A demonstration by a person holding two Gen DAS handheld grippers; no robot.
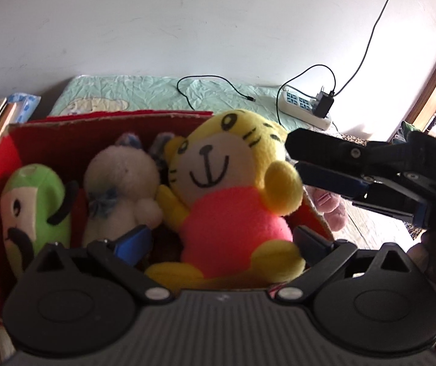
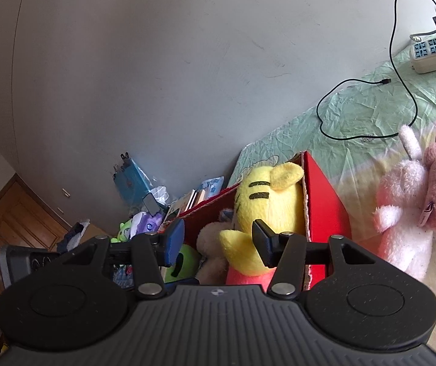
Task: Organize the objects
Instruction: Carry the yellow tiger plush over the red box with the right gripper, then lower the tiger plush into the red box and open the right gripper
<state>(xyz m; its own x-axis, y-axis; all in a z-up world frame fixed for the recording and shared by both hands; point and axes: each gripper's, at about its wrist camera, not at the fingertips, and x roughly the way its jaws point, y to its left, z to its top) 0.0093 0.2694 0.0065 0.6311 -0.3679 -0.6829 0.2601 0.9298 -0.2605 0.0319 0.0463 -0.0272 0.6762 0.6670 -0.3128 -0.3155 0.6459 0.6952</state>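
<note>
Writing: none readable; the pink plush's sewn tag is too blurred.
Left gripper (image 1: 221, 241): jaws spread wide, gripping nothing, either side of the yellow tiger plush (image 1: 230, 189), which sits in the red cardboard box (image 1: 65, 134).
Beside the tiger (left of it): white plush (image 1: 120, 183), then green plush (image 1: 35, 204).
Right gripper (image 2: 218, 242): jaws parted, empty, at the tiger's head.
Right view only: pink plush (image 2: 400, 213) outside the box, right of the jaws.
Beyond: power strip (image 1: 306, 106) on the green sheet (image 1: 157, 91).
</note>
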